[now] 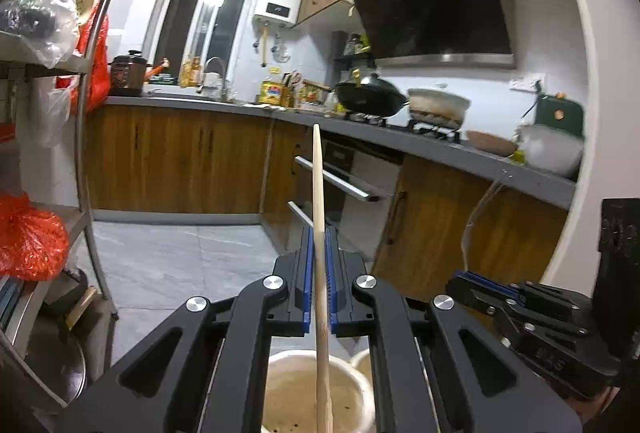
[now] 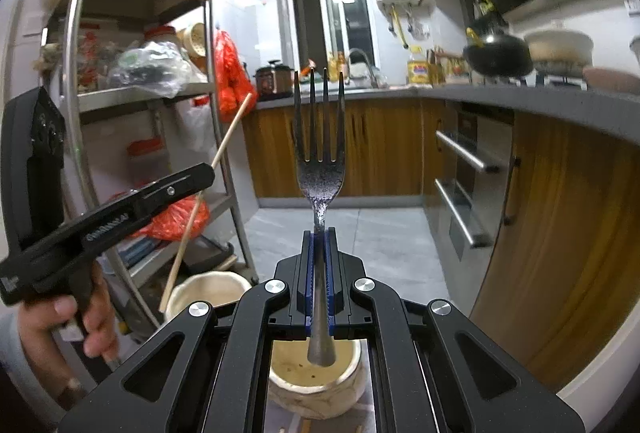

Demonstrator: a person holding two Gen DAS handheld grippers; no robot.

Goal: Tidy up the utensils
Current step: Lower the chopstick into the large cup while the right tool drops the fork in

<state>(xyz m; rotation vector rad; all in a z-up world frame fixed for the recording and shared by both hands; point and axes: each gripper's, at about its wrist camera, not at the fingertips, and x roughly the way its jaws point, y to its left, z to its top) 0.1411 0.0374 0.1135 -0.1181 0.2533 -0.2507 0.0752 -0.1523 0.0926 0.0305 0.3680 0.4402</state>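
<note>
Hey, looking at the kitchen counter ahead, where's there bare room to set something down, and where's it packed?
Counter looks bare between the pressure cooker and the sink faucet. From the oil bottle past the wok and white pot to the bowls it's crowded. The floor is open.

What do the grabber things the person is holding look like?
Both are black, with shiny silver round bolts and blue ridged pads inside the fingers. The left gripper has a pistol-style handle, pale lettering along its side and a black box behind. The right gripper looks the same up close. No cables show.
</note>
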